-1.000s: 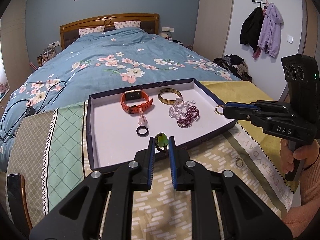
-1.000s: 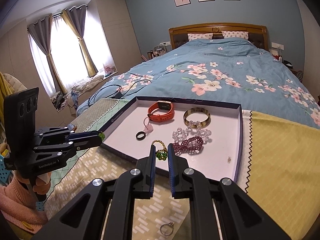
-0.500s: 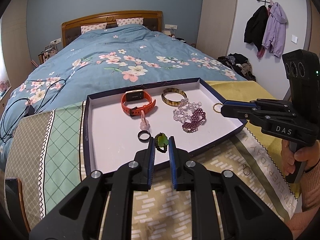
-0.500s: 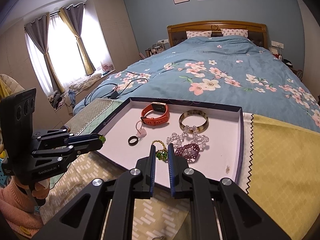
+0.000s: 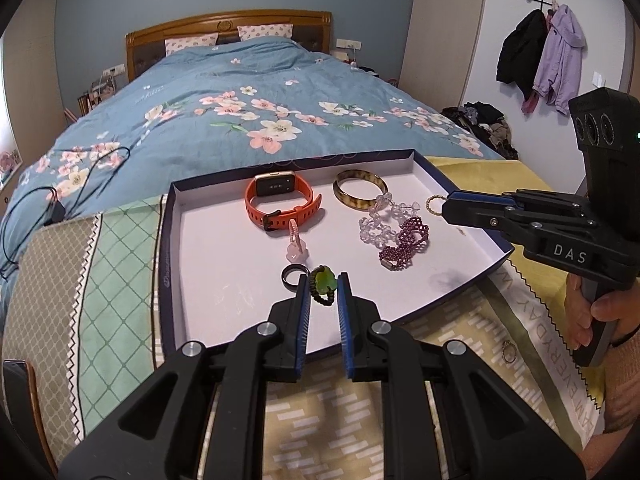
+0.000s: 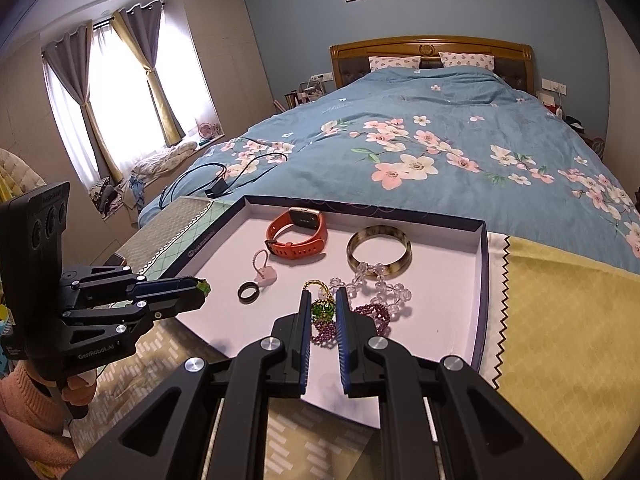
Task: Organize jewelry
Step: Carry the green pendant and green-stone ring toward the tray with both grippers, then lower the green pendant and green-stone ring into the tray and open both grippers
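Note:
A shallow tray (image 5: 172,240) with a white floor lies on the bed's end. In it lie an orange watch (image 5: 280,200), a tortoiseshell bangle (image 5: 360,192), clear beads (image 5: 380,224), a purple bead bracelet (image 5: 404,246), a pink charm (image 5: 296,248) and a black ring (image 5: 292,276). My left gripper (image 5: 323,290) is shut on a green-stone bead bracelet (image 5: 323,284), over the tray's near part. My right gripper (image 6: 323,308) is shut on a gold and green bead bracelet (image 6: 322,306), over the purple beads (image 6: 376,314).
A small ring (image 5: 509,351) lies on the patterned cloth outside the tray's right corner. The flowered blue bed (image 6: 440,152) stretches behind, with a cable (image 6: 224,176) on its left. Coats (image 5: 540,64) hang on the right wall.
Both grippers have moved forward over the tray with their bracelets still held. The tray looks closer in both views.

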Demonstrator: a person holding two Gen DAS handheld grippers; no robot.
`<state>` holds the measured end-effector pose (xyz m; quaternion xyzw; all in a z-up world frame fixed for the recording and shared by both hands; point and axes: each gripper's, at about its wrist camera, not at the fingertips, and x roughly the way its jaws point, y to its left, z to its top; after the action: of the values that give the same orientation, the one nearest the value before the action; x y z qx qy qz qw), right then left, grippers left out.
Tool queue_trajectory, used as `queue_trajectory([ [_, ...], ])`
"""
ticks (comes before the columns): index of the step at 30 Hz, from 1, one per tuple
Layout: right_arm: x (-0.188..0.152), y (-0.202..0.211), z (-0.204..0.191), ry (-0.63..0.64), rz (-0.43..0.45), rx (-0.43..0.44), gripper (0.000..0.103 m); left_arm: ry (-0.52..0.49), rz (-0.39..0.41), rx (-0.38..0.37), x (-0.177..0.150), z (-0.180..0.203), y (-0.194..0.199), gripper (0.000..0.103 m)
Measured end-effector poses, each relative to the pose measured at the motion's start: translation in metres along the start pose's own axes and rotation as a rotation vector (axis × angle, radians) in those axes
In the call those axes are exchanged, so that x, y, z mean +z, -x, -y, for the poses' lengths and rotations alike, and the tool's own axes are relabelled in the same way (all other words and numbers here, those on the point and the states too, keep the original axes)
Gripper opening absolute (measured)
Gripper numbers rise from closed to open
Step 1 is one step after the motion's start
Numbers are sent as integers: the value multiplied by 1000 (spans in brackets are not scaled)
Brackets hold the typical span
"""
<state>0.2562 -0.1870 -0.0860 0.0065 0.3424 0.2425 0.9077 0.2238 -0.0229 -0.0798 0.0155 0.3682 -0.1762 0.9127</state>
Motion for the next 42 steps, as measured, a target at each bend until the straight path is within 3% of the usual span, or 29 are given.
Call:
queue_trajectory([
  [42,10,-56,13,-37,-122,-40,10,19,-110,30,9,-10,-59,14],
])
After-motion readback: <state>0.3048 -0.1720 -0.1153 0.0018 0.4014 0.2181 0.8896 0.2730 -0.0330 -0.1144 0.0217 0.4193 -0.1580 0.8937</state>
